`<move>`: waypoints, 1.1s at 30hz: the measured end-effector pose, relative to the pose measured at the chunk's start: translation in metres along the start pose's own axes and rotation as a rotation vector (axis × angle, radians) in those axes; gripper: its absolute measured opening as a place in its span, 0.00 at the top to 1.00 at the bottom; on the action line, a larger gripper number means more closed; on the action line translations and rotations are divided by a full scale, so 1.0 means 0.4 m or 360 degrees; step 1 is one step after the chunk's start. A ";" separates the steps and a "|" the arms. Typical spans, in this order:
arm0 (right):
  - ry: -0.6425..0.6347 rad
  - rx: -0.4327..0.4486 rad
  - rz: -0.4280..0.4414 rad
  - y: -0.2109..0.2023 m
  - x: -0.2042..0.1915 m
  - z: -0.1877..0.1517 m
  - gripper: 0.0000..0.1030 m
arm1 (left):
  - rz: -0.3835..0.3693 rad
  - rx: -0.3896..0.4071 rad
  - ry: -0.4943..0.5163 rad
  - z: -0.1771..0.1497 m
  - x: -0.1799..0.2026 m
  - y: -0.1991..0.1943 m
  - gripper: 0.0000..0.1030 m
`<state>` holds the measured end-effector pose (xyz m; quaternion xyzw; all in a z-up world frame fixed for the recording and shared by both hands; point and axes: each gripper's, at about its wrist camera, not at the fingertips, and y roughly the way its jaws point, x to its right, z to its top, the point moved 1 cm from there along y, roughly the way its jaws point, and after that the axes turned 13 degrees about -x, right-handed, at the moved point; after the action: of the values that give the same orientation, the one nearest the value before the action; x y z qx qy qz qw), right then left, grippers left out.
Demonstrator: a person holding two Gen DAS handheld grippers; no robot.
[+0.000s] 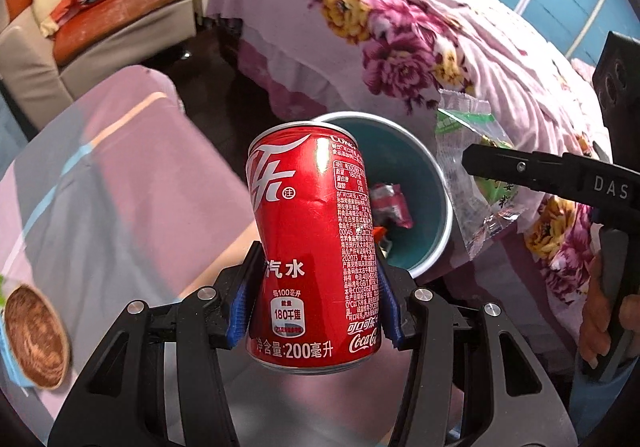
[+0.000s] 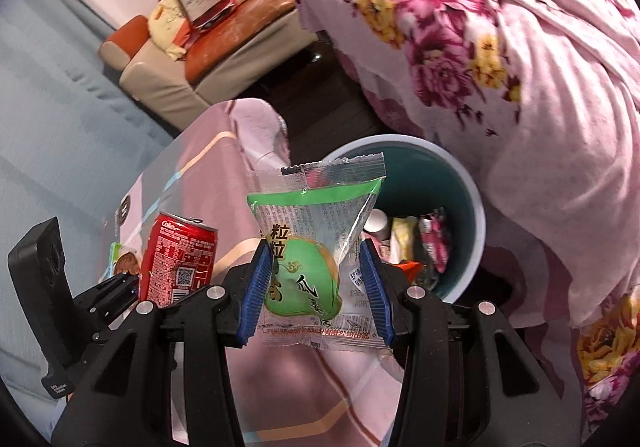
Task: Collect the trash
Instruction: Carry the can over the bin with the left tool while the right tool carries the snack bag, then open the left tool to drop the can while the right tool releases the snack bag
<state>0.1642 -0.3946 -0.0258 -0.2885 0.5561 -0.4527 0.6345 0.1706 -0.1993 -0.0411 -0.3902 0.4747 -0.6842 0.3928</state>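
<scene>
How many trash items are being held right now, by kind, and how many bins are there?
Red soda can, clamped in the left hand-held gripper: 1
Green and clear snack wrapper, clamped in the right hand-held gripper: 1
Teal bin, already holding several wrappers: 1
Total: 2 held items, 1 bin

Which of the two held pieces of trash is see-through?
The snack wrapper in the right gripper; the red can in the left gripper is solid metal.

Floral-covered bed (image 1: 420, 27), beige sofa (image 1: 80, 47)
</scene>
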 end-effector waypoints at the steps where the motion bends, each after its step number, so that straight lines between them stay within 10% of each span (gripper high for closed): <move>1: 0.0012 -0.0001 -0.0005 0.001 0.013 0.003 0.58 | -0.0002 -0.0010 0.0011 0.010 0.009 0.011 0.49; 22: 0.0100 -0.0028 -0.0113 0.013 0.095 0.045 0.58 | -0.0111 -0.0070 0.0080 0.096 0.074 0.112 0.49; 26: 0.0099 -0.0027 -0.0131 0.008 0.093 0.048 0.58 | -0.0113 -0.0049 0.0062 0.100 0.069 0.109 0.25; 33: 0.0090 -0.0043 -0.0155 0.017 0.076 0.055 0.58 | -0.0120 -0.0070 0.0013 0.091 0.043 0.109 0.17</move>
<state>0.1864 -0.4219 -0.0406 -0.3108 0.5651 -0.4834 0.5919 0.2043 -0.2379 -0.0711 -0.4135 0.4763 -0.6895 0.3559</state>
